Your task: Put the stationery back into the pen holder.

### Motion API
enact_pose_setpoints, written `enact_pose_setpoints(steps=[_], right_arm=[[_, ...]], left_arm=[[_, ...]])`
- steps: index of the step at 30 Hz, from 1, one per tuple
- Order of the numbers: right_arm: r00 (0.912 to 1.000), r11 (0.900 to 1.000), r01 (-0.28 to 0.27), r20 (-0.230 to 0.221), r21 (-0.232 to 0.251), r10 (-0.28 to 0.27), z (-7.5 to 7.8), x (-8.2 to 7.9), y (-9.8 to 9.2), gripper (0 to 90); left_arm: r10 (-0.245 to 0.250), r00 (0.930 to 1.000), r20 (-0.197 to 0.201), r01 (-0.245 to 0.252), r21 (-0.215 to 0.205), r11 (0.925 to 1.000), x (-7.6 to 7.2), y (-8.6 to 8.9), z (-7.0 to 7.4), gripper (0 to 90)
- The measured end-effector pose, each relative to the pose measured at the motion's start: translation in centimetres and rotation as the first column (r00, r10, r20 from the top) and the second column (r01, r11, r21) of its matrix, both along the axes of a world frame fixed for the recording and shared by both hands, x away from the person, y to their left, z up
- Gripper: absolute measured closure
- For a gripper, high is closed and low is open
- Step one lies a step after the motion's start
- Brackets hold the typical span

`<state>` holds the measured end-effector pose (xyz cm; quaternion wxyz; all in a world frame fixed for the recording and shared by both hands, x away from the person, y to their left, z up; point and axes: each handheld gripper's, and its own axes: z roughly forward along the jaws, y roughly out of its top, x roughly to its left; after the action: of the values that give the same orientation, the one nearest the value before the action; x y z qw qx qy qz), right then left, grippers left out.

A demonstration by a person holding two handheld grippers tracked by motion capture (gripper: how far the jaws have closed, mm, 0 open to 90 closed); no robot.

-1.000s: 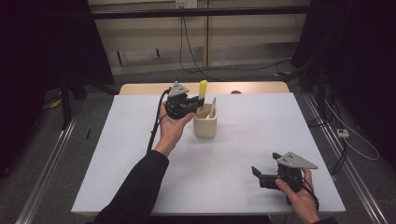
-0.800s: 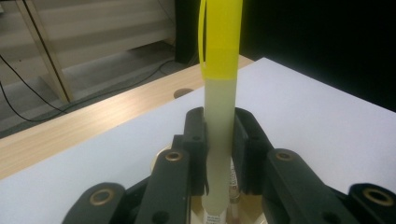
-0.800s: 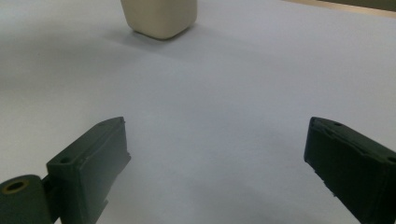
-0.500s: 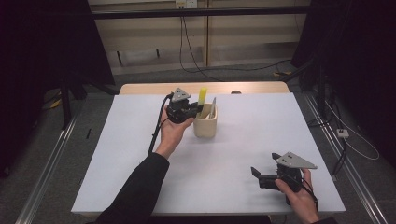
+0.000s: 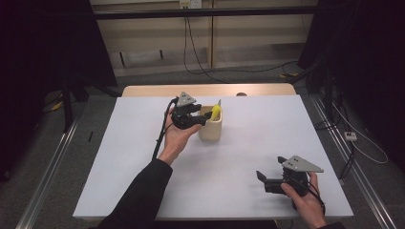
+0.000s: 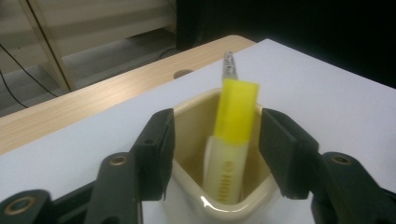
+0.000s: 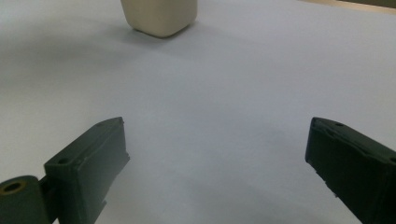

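Observation:
A cream cup (image 5: 210, 128) stands on the white table (image 5: 248, 143) near the far middle. A yellow highlighter (image 5: 216, 112) leans inside it, cap up. My left gripper (image 5: 204, 116) sits at the cup's left rim. In the left gripper view the highlighter (image 6: 232, 123) stands in the cup (image 6: 201, 203) between the fingers (image 6: 156, 147). The left gripper (image 6: 215, 140) has just been opening and its pads stand clear of the pen on both sides. My right gripper (image 5: 270, 168) rests open near the front right, and in its own view (image 7: 215, 158) nothing lies between the jaws.
A wooden strip (image 5: 205, 89) runs along the table's far edge. Cables (image 5: 200, 57) trail on the floor behind. The right gripper view shows the cup (image 7: 159, 16) far ahead across bare white table (image 7: 233, 84).
The highlighter has sunk from above the cup down into it. The left gripper's jaws have spread apart and let go of it. The right gripper has not moved.

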<state>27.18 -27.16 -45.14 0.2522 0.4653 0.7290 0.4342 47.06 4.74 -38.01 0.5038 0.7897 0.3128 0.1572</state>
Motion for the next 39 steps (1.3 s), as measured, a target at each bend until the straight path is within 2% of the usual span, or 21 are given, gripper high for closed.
enact_pose_setpoints(steps=[2,6,7,9,14,16,17,18,21,25,27,29,32,35,39], right_arm=[[1.0000,1.000,0.001,-0.002,0.001,-0.001,0.0,0.0,0.0,5.0],[1.0000,1.000,0.002,-0.003,0.003,-0.002,0.0,0.0,0.0,5.1],[1.0000,1.000,0.003,-0.002,0.002,-0.003,0.0,0.0,0.0,5.0],[1.0000,1.000,0.005,0.000,-0.002,-0.005,0.0,0.0,0.1,5.1],[1.0000,1.000,0.008,0.001,-0.001,-0.008,0.0,0.0,0.0,5.1],[0.9999,1.000,0.013,0.005,-0.001,-0.013,0.1,0.0,0.0,5.4],[0.9998,1.000,0.016,0.009,0.001,-0.016,0.1,0.1,-0.1,5.4],[0.9998,1.000,0.018,0.007,0.002,-0.018,0.1,0.1,-0.1,5.4],[0.9998,1.000,0.016,0.007,0.000,-0.016,0.1,0.1,0.0,5.4],[0.9999,1.000,0.013,0.003,0.001,-0.013,0.1,0.0,0.0,5.3],[0.9999,1.000,0.013,0.001,0.002,-0.013,0.1,0.0,0.0,5.3],[1.0000,1.000,0.005,0.001,0.005,-0.005,0.0,0.0,0.1,5.3],[1.0000,1.000,-0.004,-0.002,0.004,0.004,0.0,0.0,0.2,5.3],[1.0000,1.000,-0.006,0.000,0.005,0.006,0.0,0.0,0.1,5.2],[1.0000,1.000,-0.003,0.001,0.006,0.003,0.0,0.1,0.1,5.2]], left_arm=[[-0.003,1.0000,0.000,0.003,0.007,1.0000,0.0,0.2,0.1,35.3],[0.030,0.9981,-0.053,-0.029,0.023,0.9993,-0.2,0.9,0.4,19.0],[0.036,0.9972,-0.065,-0.036,0.009,0.9993,-0.4,1.1,0.5,16.7],[0.037,0.9970,-0.068,-0.038,-0.010,0.9992,-0.6,1.5,0.7,14.9],[0.012,0.9973,-0.073,-0.010,0.021,0.9997,-1.4,2.4,1.3,8.8],[-0.014,0.9977,-0.066,0.016,0.018,0.9997,-1.8,2.9,1.5,6.1],[-0.014,0.9975,-0.070,0.014,0.002,0.9999,-2.0,3.1,1.6,5.4],[-0.012,0.9979,-0.063,0.013,0.014,0.9998,-2.1,3.4,1.7,5.4],[-0.034,0.9983,-0.046,0.035,0.013,0.9993,-2.6,4.0,1.9,5.4],[-0.085,0.9939,-0.071,0.085,-0.005,0.9964,-2.7,5.2,1.3,4.6],[-0.060,0.9956,-0.072,0.062,0.023,0.9978,-2.8,5.7,0.9,4.9],[-0.057,0.9955,-0.075,0.058,0.011,0.9983,-2.9,6.2,0.5,5.6],[-0.042,0.9975,-0.057,0.045,0.047,0.9979,-3.5,6.8,0.2,5.7],[-0.029,0.9995,-0.011,0.029,0.047,0.9985,-4.5,7.6,0.1,6.6],[-0.019,0.9998,-0.007,0.019,0.029,0.9994,-5.5,8.8,0.1,6.6]])
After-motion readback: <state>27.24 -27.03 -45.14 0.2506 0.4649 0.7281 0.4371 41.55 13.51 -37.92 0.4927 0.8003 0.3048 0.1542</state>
